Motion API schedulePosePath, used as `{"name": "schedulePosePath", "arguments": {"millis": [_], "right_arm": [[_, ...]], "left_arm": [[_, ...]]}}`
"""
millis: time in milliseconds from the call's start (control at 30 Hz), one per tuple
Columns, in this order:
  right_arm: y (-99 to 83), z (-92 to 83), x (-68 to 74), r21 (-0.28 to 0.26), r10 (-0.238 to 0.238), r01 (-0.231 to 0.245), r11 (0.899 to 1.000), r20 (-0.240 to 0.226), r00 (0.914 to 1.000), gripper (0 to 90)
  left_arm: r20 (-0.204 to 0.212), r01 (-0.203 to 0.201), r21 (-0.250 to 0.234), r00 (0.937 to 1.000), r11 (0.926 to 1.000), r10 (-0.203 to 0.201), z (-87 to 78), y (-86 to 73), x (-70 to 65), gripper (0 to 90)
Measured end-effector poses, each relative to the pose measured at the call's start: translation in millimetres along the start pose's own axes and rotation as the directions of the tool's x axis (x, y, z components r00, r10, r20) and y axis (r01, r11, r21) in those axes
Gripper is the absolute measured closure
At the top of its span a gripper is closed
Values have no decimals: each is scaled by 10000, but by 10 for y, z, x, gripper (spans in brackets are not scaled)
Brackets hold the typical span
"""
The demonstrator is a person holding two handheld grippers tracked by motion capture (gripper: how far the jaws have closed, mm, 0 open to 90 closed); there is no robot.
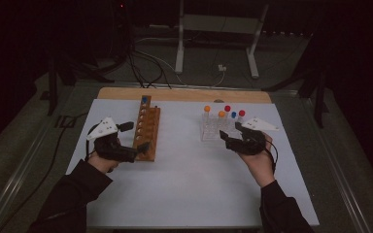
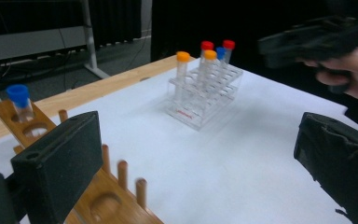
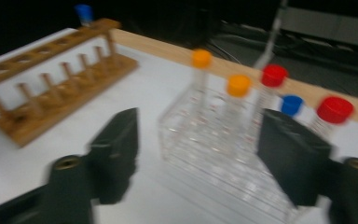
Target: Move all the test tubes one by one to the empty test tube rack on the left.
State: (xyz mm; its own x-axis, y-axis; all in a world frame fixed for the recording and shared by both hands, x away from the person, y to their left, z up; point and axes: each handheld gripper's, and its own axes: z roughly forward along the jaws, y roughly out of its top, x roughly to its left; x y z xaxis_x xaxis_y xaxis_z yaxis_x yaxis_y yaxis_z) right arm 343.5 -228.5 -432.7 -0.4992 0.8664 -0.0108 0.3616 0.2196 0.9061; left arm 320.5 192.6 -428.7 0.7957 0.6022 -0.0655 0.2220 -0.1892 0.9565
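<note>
A wooden tube rack (image 1: pixel 147 128) stands left of centre on the white table top, with one blue-capped tube (image 1: pixel 144 100) in its far hole. My left gripper (image 1: pixel 135 137) is open beside the rack's near end, and nothing lies between its jaws (image 2: pixel 196 158). A clear plastic rack (image 1: pixel 213 128) at right of centre holds two orange-capped tubes (image 1: pixel 207 109), two red-capped ones (image 1: pixel 227 108) and a blue-capped one (image 1: pixel 233 115). My right gripper (image 1: pixel 230 132) is open just in front of the clear rack (image 3: pixel 214 154). Its jaws stand apart and press on nothing.
The white sheet (image 1: pixel 194 184) covers the table, with a bare wooden strip (image 1: pixel 184 94) along the far edge. Beyond the table are cables and a metal stand (image 1: pixel 213 29) on the dark floor. Both forearms come in from the near edge.
</note>
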Motion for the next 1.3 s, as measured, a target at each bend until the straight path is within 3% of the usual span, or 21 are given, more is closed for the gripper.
{"name": "schedulePosePath", "arguments": {"millis": [233,567,767,1300], "right_arm": [[-56,177,-186,320,883,-918,9953,970,9914,507],[-43,442,-309,849,1167,-1335,9874,1789,9769,619],[-36,567,-327,1159,1072,-1383,9836,2412,9645,637],[0,740,-330,1698,810,-1425,9751,3257,9420,684]], "left_arm": [[220,-18,-43,9998,10000,19,-111,-163,-165,20],[168,-54,100,9998,9999,52,-124,-284,-195,20],[169,-106,91,9998,9999,104,-133,-291,-190,20],[166,-40,50,9999,10000,39,-147,-303,-164,20]]}}
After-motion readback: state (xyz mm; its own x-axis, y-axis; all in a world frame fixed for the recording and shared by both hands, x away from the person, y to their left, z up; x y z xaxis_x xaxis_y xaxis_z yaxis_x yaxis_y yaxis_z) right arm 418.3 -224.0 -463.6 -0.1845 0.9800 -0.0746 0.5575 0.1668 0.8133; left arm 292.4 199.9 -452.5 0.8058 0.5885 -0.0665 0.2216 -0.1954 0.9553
